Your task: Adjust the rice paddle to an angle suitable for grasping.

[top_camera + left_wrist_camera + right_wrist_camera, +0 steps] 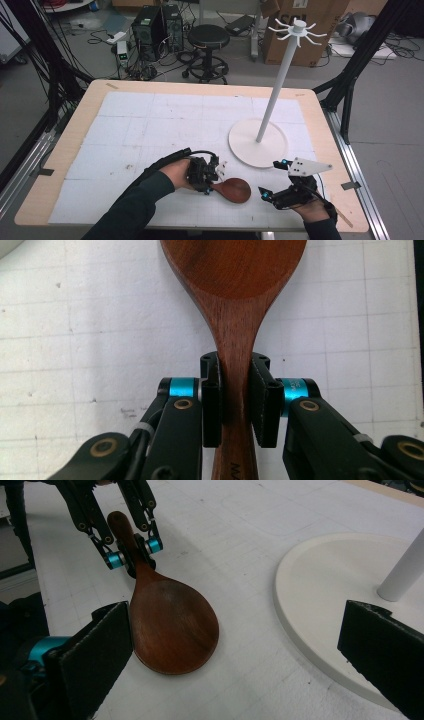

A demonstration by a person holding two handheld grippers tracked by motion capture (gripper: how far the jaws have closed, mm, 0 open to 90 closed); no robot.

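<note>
The left gripper [235, 400] is clenching the spoon [235, 190] by its neck; the right gripper [282, 187], at the spoon's 3 o'clock, is gaping empty. Lifting level is wisest.

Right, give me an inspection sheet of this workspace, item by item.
Surface: wooden table under a white gridded mat, lightly marked.
Job's things: brown wooden spoon lying flat on the mat; white hook stand upright on its round base, hooks bare.
Clutter: nothing seen on the mat.
Grippers: left gripper shut on the spoon's handle; right gripper open, beside the spoon's bowl, holding nothing.
Cables: black cable trailing from the left gripper.
Surroundings: black stool, computer towers, cardboard box, loose floor wires.
</note>
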